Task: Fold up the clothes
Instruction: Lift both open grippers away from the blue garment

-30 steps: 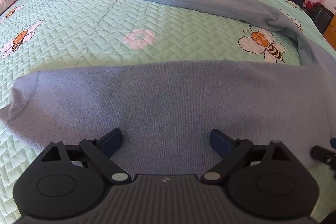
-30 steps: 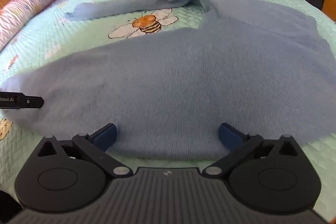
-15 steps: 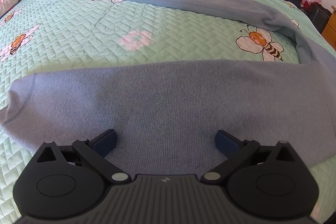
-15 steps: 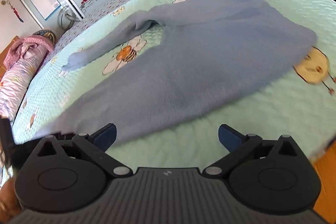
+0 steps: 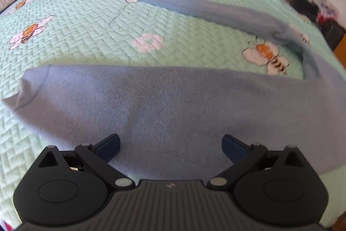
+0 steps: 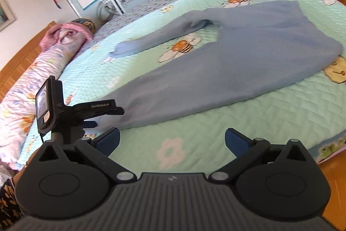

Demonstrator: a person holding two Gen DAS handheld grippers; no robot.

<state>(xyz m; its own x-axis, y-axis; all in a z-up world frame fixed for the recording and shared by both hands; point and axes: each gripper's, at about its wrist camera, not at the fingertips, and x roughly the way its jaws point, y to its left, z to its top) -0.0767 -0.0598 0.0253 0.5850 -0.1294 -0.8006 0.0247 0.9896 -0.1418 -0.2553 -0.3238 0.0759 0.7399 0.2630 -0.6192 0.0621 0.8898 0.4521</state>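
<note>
Sweater (image 6: 227, 66) lies on the bed (image 6: 281, 114), body apparently folded once lengthwise, one sleeve (image 5: 194, 5) stretched far, unfolded. Left gripper (image 5: 170, 144) wide open above the near body, holding nothing; right gripper (image 6: 172, 140) wide open, empty. Sleeve and further folds remain.

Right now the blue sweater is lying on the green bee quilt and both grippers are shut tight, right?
Not quite. The blue sweater does lie on the green bee quilt, but both wrist views show the left gripper and right gripper open, holding nothing.
</note>
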